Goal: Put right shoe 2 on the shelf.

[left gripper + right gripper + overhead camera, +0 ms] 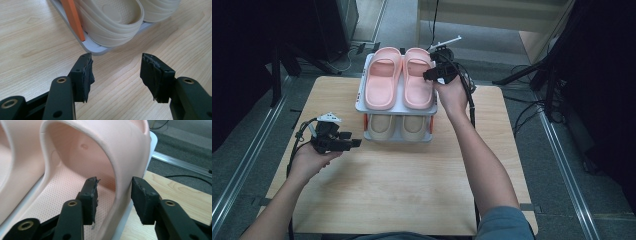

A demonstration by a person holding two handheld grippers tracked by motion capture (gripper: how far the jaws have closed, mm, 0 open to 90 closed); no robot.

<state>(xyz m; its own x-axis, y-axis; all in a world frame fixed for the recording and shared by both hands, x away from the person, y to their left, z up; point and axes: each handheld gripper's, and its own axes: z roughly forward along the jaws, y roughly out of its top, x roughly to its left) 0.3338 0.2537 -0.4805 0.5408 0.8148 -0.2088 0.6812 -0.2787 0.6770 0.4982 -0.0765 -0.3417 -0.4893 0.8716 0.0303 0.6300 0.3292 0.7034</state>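
A pair of pink slippers sits on the top shelf of a small grey rack (361, 98): the left one (382, 80) and the right one (417, 80). My right gripper (428, 76) is at the right slipper's outer side. In the right gripper view its jaws (113, 197) straddle the side wall of the slipper's strap (120, 152), one pad inside and one outside, with a gap at the inner pad. Two beige slippers (398, 127) lie on the lower shelf. My left gripper (357, 143) hovers open over the table, left of the rack, nothing between its jaws (116, 75).
The rack has orange corner posts (73, 17), and its lower tray rim (92, 48) lies just ahead of the left jaws, with a beige slipper (112, 22) on it. The wooden table (402, 190) stretches toward the person. Cables and stands lie on the floor behind.
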